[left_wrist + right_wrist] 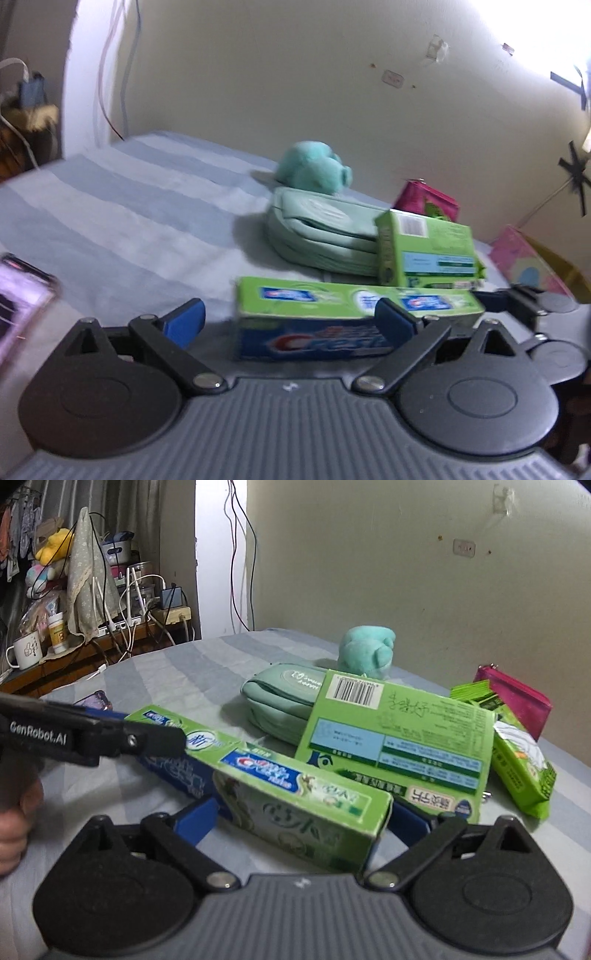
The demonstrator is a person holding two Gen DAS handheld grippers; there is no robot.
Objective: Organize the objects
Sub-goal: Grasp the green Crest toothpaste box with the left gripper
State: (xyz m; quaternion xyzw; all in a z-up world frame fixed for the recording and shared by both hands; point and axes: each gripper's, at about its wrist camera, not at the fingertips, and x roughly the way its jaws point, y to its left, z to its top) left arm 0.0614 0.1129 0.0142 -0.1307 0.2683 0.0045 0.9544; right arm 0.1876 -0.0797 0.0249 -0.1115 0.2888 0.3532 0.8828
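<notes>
A green and blue Crest toothpaste box (325,317) lies on the striped bedsheet (129,221). My left gripper (290,323) stands open just in front of it, with the right finger overlapping the box's long side and the left finger clear of its end. In the right wrist view, the box's near end (303,823) sits between the wide-apart jaws of my right gripper (303,821), which is open. One finger (159,743) of the left gripper reaches over the box's far end. Behind are a flat green box (399,738) and a mint pouch (280,701).
A teal plush (365,650), a pink pouch (517,701) and a green packet (521,768) lie towards the wall. A phone (22,295) rests at the left. A pink box (524,266) is at the right. A cluttered shelf (92,635) with cables stands beyond the bed.
</notes>
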